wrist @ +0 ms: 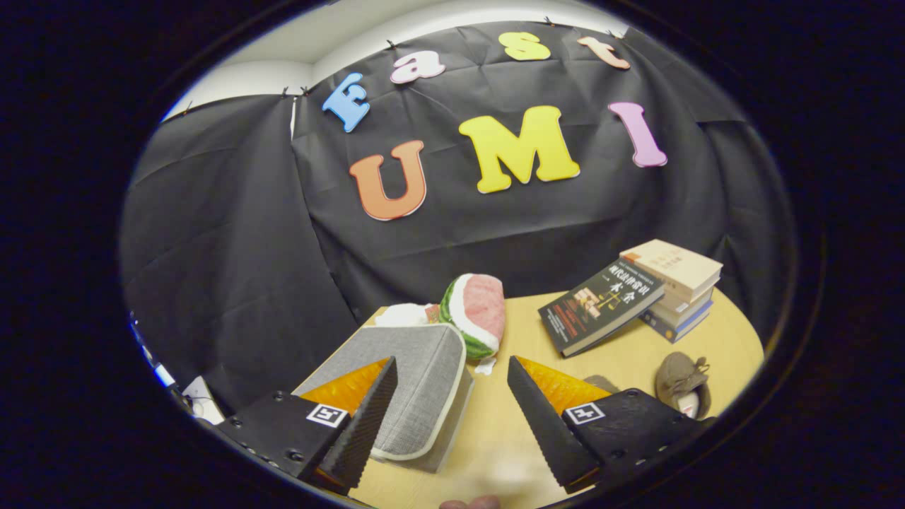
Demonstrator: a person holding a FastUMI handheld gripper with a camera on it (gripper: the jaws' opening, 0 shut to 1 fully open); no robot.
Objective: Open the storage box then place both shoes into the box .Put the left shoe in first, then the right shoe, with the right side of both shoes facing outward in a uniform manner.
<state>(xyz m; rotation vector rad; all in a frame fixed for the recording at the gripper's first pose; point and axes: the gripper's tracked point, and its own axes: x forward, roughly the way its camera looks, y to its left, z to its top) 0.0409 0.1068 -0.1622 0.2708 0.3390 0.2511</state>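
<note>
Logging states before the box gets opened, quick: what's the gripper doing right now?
Gripper: open, holding nothing; grey storage box lies closed between and just ahead of its fingers.

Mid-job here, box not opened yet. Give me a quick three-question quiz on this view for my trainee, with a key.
1. True or false: the gripper has its fingers closed on the grey storage box.
2. Multiple choice: what lies just beyond the storage box, toward the booth wall? A) a watermelon-slice plush toy B) a metal kettle C) a glass bottle
3. Fill in: the dark-covered book leans against a ____ of books.

Key
1. False: the fingers are spread apart with only bare table between them; the box's lid sits by the left finger.
2. A, the watermelon-slice plush toy.
3. Stack. A brown shoe lies nearer, just past the right finger.
</note>
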